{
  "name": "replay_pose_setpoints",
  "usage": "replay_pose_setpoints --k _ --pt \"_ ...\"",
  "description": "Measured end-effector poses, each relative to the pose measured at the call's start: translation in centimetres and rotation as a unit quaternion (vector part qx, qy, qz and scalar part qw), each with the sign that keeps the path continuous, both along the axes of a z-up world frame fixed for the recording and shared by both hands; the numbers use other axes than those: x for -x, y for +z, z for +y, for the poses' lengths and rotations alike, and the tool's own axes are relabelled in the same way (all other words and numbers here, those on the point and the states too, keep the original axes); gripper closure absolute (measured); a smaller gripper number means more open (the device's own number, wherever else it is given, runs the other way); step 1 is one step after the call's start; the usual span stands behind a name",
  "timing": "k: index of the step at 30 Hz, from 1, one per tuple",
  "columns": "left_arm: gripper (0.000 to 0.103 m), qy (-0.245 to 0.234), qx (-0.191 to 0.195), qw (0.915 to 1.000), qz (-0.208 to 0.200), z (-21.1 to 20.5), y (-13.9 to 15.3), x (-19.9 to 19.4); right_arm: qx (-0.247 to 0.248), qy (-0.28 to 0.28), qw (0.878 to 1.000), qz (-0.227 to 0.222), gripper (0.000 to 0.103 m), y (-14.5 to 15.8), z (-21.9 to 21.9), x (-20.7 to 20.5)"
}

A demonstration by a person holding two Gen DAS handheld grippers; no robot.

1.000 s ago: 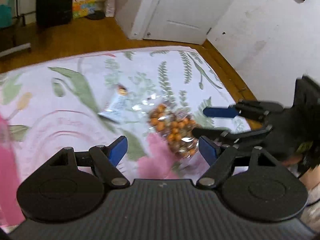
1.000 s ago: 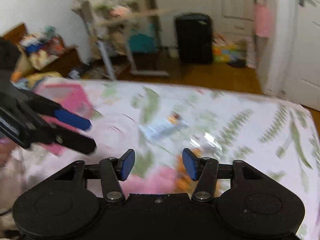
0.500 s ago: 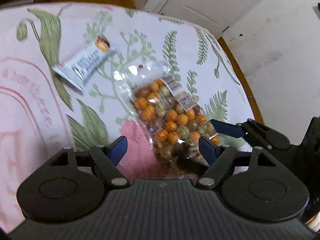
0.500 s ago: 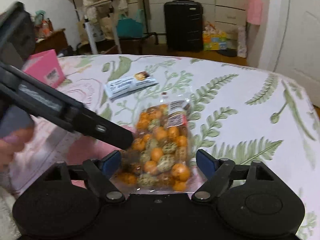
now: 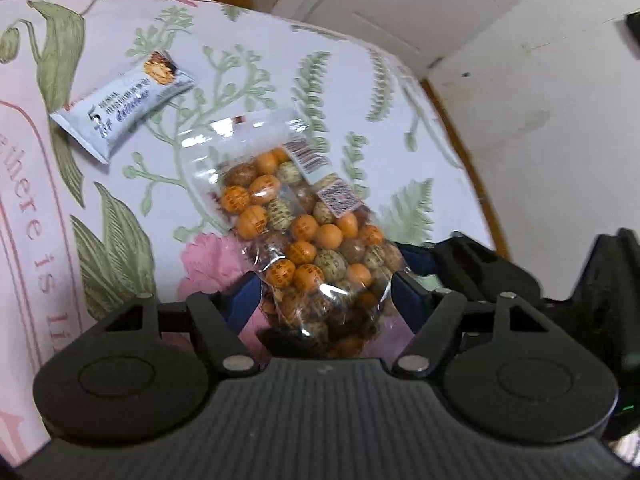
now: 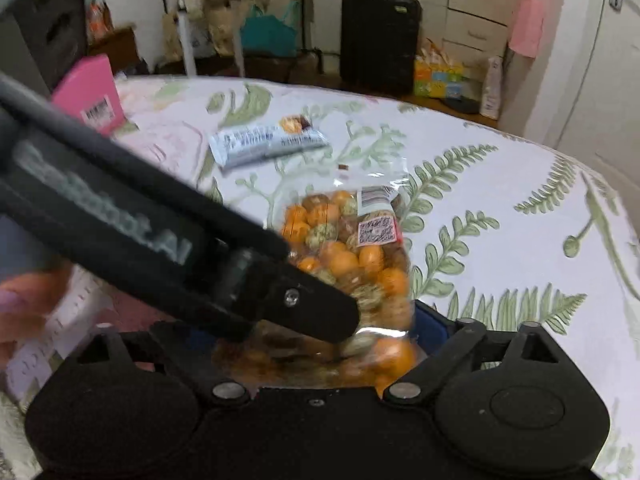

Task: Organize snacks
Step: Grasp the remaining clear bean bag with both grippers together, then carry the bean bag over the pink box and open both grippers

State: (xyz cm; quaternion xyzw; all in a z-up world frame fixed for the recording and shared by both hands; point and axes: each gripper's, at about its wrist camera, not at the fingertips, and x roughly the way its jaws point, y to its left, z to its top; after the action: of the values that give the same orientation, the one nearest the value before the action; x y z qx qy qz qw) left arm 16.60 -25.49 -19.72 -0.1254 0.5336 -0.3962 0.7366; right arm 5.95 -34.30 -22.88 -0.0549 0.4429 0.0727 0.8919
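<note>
L gripper (image 5: 326, 300): its 2 blue-padded fingers (image 5: 244, 298) press in on the near end of a clear bag of orange & speckled candies (image 5: 304, 236), clamped on both sides. R gripper (image 6: 320, 336): fingers mostly hidden behind the L tool's black body (it crosses the right wrist view diagonally), 1 blue pad showing against the bag's right edge, other side covered, so can't tell if it's clenched or loose. Bag lies lengthwise on the fern-print bedsheet (image 5: 360, 92), far end w/ 2 barcode labels pointing away. Beyond it, apart from it, a white snack bar wrapper (image 5: 124, 114) lies flat. A pink box (image 6: 90, 94) sits at the bed's far left edge.
</note>
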Motion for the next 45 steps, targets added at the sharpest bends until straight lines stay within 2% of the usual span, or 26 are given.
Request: replay_pose_setpoints --k 2,9,13,18,20,24,32,35,37,40,45 --pt "0.033 -0.009 0.004 0.9997 0.023 0.4 -0.3 -0.2 0.007 -0.007 1.0 0.0 0.008 0.0 0.4 0.4" --pt "0.033 -0.033 -0.017 0.9989 0.027 1.2 1.0 0.6 0.001 -0.034 0.999 0.01 0.012 1.4 2.2 1.8" --pt "0.032 -0.039 -0.034 0.9975 0.048 2.5 2.5 1.8 -0.009 -0.029 0.999 0.02 0.013 2.9 3.6 3.1" --pt "0.03 -0.049 -0.079 0.9956 0.013 4.2 5.8 4.8 -0.005 -0.012 1.0 0.019 0.013 5.5 6.5 4.9" --pt "0.03 -0.039 -0.086 0.9955 0.001 5.3 7.1 5.5 -0.006 -0.008 1.0 0.013 0.013 6.7 7.8 5.5" --pt "0.032 -0.005 -0.074 0.9965 -0.038 8.8 9.7 6.9 -0.018 -0.004 1.0 -0.006 0.013 8.8 9.9 5.7" --pt "0.032 0.054 -0.078 0.9936 -0.061 17.0 12.9 6.1 -0.051 0.075 0.995 -0.04 0.013 10.9 15.5 3.5" --pt "0.032 0.088 -0.073 0.9902 -0.08 20.3 12.9 5.6 -0.052 0.093 0.993 -0.045 0.013 10.8 17.9 1.9" --pt "0.032 0.11 -0.076 0.9879 -0.08 22.0 12.7 5.2 -0.04 0.118 0.991 -0.053 0.013 10.6 20.0 1.4" --pt "0.032 0.137 -0.08 0.9836 -0.085 24.7 12.6 4.7 -0.05 0.144 0.987 -0.058 0.013 10.3 22.2 0.2" --pt "0.032 0.195 -0.073 0.9731 -0.098 30.2 13.5 3.4 -0.054 0.222 0.969 -0.09 0.013 11.4 26.4 -2.3"
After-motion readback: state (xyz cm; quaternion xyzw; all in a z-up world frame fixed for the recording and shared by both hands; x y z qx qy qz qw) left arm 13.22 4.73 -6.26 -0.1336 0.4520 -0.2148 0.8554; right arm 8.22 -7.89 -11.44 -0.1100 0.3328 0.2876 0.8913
